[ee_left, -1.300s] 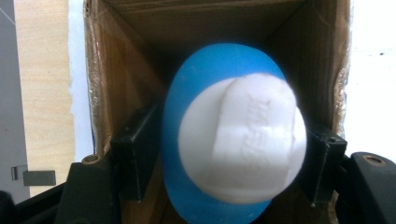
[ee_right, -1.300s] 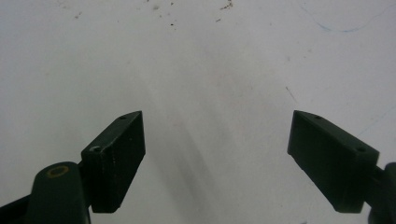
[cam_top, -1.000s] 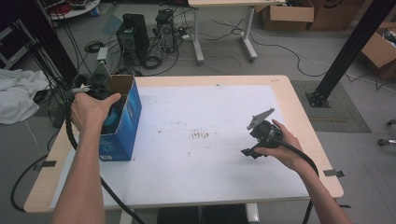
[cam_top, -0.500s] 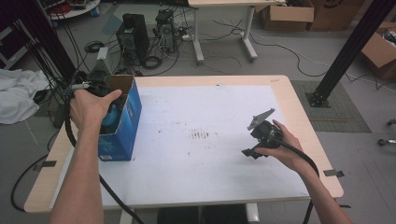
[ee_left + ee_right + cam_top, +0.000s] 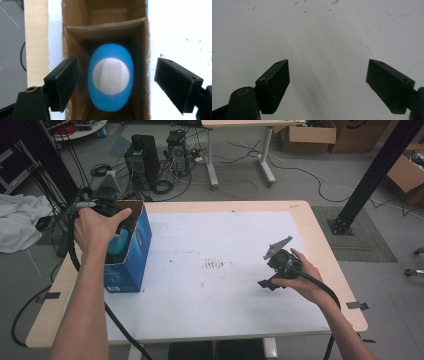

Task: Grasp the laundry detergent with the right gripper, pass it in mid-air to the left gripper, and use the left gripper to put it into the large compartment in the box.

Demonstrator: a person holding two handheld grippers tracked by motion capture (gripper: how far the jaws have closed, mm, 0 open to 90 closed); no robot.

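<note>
We hold the left gripper (image 5: 116, 82) over the tall blue cardboard box (image 5: 134, 251). Its jaws have just been opening and now stand wide, gripping nothing. Right below, between them, the blue egg-shaped bottle with a white cap (image 5: 110, 77) stands inside the box. Our right gripper (image 5: 328, 83) hangs wide apart and empty above the white table top (image 5: 324, 32).

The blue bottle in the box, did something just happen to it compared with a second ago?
The left tongs have just been opening and have let go of the blue bottle, which now stands free in the cardboard box. The left hand lifted slightly. The right tongs stayed open above the white table, and the box did not move.
</note>
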